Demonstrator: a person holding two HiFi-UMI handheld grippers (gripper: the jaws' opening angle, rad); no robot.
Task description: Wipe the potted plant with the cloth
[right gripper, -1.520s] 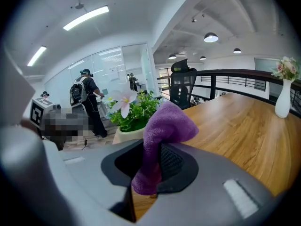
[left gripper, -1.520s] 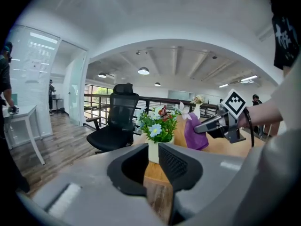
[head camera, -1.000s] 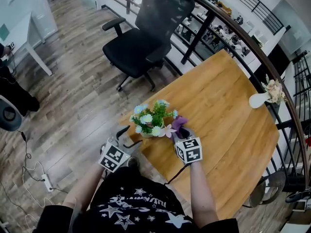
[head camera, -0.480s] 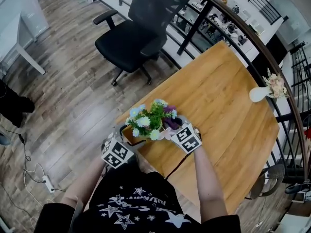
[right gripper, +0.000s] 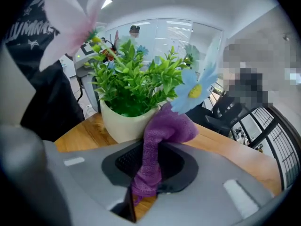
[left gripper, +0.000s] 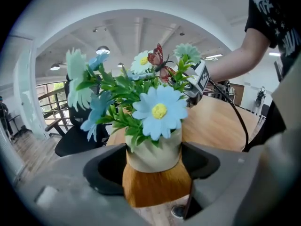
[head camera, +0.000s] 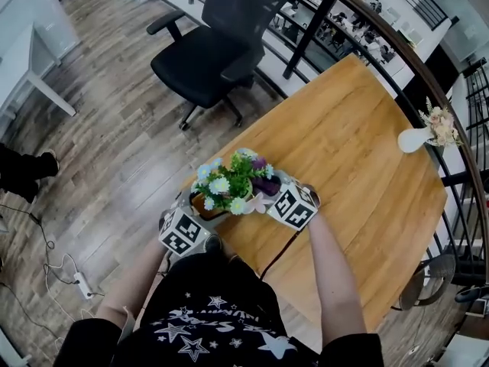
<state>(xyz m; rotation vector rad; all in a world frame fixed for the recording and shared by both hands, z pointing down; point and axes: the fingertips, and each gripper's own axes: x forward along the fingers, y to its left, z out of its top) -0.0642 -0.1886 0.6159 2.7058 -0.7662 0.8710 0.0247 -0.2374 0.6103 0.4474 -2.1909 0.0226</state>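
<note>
Wooden worktop (head camera: 359,167) corner, with the potted plant (head camera: 228,183) flanked by both tools.
Both forearms reach forward, angled down. At the near corner the left tool (left gripper: 153,173) has just been closing its jaws, which now press the cream pot's sides. From the other side the right tool (right gripper: 150,173) pinches the purple cloth (right gripper: 162,133), whose free end lies against the pot rim.

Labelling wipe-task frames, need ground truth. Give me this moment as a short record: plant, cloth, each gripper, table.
plant: potted plant, upright, at the corner of the table nearest the person
cloth: purple cloth, bunched up against the side of the pot
left gripper: jaws have just been closing, one on each side of the pot, and appear to grip it
right gripper: shut on the purple cloth
</note>
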